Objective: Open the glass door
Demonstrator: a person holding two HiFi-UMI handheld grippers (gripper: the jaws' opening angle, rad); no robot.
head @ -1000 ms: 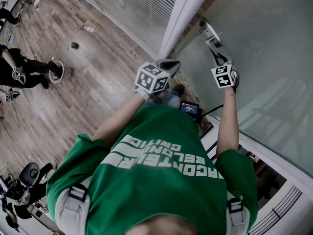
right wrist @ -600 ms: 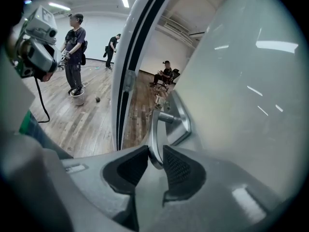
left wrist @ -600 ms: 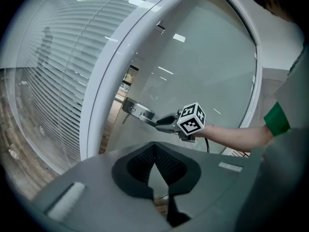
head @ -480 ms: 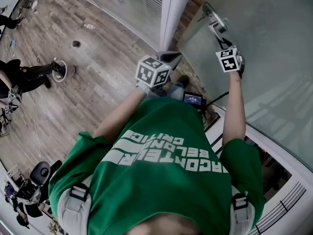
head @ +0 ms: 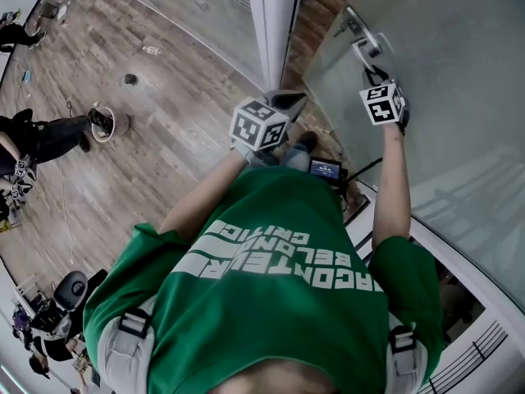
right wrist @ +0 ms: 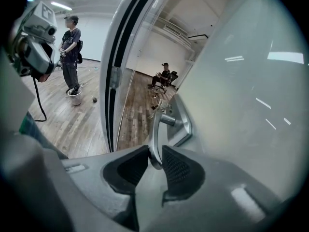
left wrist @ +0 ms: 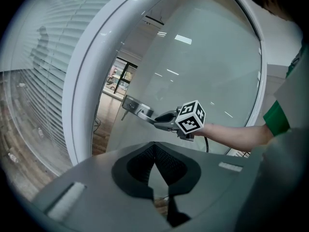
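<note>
The right gripper's fingers are clamped on the free end of the metal lever handle, one pad on each side of it. The handle sits on a metal plate near the left edge of the frosted glass door, which fills the right of the scene. Between that edge and the white door post a strip of wooden floor shows. The left gripper hangs near the person's chest, in front of the post and well apart from the handle. Its fingers are closed tip to tip with nothing between them. Far across the floor a standing person is beside a bucket, and a seated person is farther off.
</note>
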